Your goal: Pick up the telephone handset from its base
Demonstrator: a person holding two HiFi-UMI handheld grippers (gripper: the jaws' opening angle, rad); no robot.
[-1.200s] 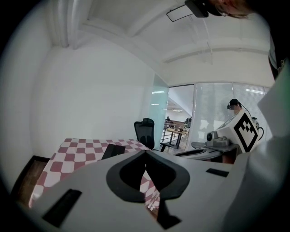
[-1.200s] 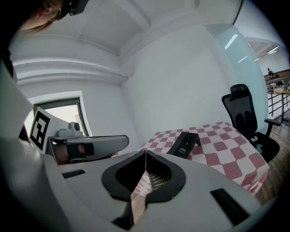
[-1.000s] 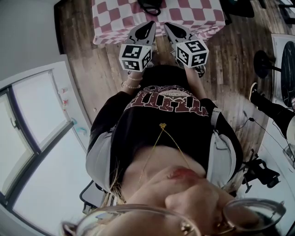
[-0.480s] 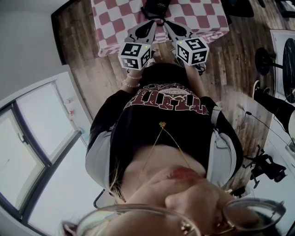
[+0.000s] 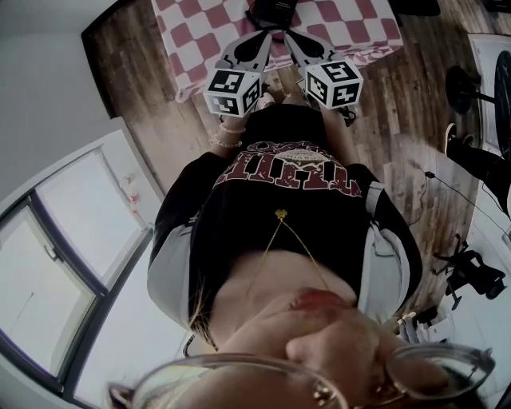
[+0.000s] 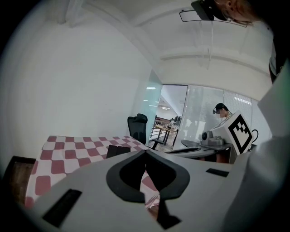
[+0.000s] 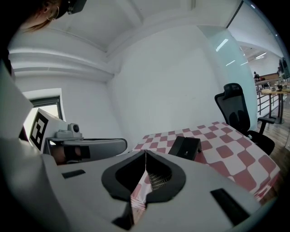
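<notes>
The left gripper (image 5: 264,37) and its partner have both come forward over the last second. In the head view their tips now reach over the near edge of the checked table (image 5: 200,36), and the gap to the black telephone (image 5: 271,8) at the top of the frame has narrowed. I judge this as the approach, with the handset not yet touched. The left gripper view shows what the head view cannot: its jaws are pressed together with nothing between them, and the telephone (image 6: 118,150) sits on the cloth ahead, well apart from the tips. It appears there as a dark block, so handset and base cannot be told apart. The right gripper (image 5: 290,37) runs just beside the left, and its own view shows its jaws also closed and empty. That view gives the telephone (image 7: 185,147) a clearer angle, ahead and to the right of the tips. One gripper will need to open before any grasp.
</notes>
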